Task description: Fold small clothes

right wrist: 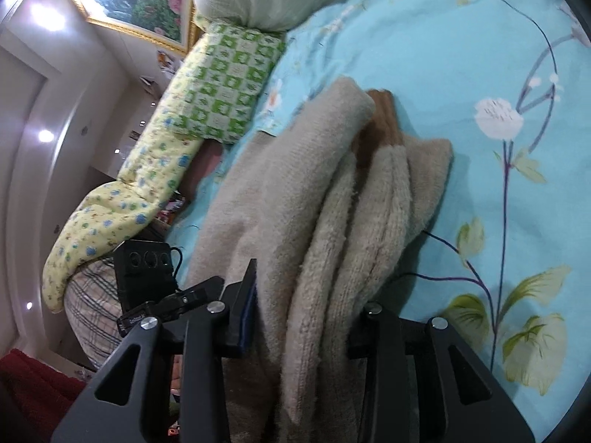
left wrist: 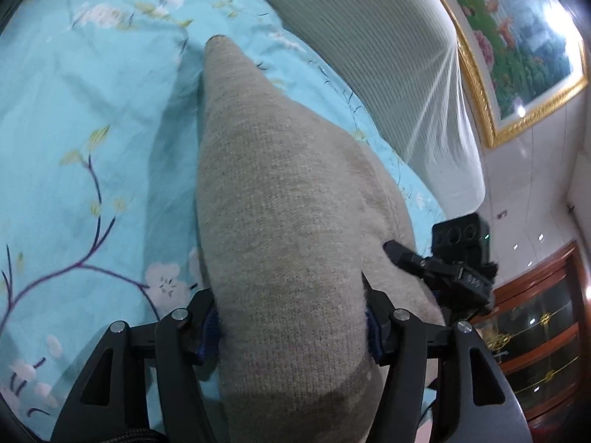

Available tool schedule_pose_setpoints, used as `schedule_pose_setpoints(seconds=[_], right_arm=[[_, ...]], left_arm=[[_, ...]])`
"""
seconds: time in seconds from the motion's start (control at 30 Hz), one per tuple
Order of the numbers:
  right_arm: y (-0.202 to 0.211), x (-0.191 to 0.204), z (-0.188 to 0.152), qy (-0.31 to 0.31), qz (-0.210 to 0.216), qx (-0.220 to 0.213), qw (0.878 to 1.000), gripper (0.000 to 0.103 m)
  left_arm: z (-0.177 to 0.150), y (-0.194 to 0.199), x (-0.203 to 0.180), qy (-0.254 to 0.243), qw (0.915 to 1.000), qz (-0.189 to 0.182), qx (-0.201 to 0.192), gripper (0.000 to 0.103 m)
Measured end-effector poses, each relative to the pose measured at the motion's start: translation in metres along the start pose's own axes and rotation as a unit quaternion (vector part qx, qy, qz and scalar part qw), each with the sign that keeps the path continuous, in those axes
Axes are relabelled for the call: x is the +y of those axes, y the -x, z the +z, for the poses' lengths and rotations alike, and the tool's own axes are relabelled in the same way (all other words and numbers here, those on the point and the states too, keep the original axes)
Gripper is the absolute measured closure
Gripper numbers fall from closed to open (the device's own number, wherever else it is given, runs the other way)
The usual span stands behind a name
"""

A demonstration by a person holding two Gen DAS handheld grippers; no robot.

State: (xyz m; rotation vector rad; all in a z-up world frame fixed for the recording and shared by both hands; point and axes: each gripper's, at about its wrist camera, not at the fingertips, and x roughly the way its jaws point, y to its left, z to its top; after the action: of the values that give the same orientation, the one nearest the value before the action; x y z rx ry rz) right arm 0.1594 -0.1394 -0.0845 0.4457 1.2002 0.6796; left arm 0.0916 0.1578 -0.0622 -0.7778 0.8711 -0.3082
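A beige knitted garment is held up over the light blue flowered bedsheet. My left gripper is shut on one end of it, and the knit hangs forward from the jaws to a narrow tip. My right gripper is shut on the same beige garment, which is bunched in several folds between its fingers; a brown part shows at the far end. The right gripper also shows at the right of the left wrist view, beside the cloth.
A white ribbed pillow lies at the head of the bed. A green checked pillow and a yellow flowered quilt lie at the bed's edge. A gold-framed picture hangs on the wall, above a wooden cabinet.
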Motion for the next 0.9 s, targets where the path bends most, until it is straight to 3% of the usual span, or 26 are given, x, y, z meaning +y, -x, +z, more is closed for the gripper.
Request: schedule_pose_setpoints(seconds=[0.1,0.23,0.33,0.43,0.5,0.6,0.8,0.9], right_arm=[[-0.003,-0.007,-0.005,-0.015,-0.002,-0.003,1.000,0.061],[0.003,-0.007,-0.008,-0.030,-0.022,-0.008,0.999,0.049],[0.027,0.012,-0.001,-0.005,-0.092,-0.042,0.995,0.045],[0.057,0.033,0.002,0.022,-0.162,-0.101,0.981,0.045],[0.070,0.047,0.001,0.033,-0.146,-0.125,0.981,0.045],[0.061,0.061,0.003,0.043,-0.117,-0.108,0.986,0.045],[0.019,0.060,0.008,0.054,-0.171,-0.061,0.982,0.062],[0.014,0.061,0.009,0.062,-0.180,-0.064,0.980,0.072]], left_arm=[[-0.004,-0.009,0.005,0.007,0.9999,-0.007,0.006,0.038],[-0.002,-0.005,0.005,0.008,0.9999,-0.002,0.014,0.036],[-0.003,0.006,0.004,0.009,0.9999,0.009,0.011,0.035],[-0.005,0.024,0.000,-0.006,0.9994,0.035,-0.004,0.032],[-0.008,0.034,-0.004,-0.020,0.9981,0.056,-0.017,0.030],[-0.011,0.041,-0.009,-0.038,0.9936,0.104,-0.023,0.023],[-0.018,0.058,-0.019,-0.037,0.9917,0.113,-0.049,0.025],[-0.023,0.077,-0.028,-0.066,0.9917,0.079,-0.077,0.025]])
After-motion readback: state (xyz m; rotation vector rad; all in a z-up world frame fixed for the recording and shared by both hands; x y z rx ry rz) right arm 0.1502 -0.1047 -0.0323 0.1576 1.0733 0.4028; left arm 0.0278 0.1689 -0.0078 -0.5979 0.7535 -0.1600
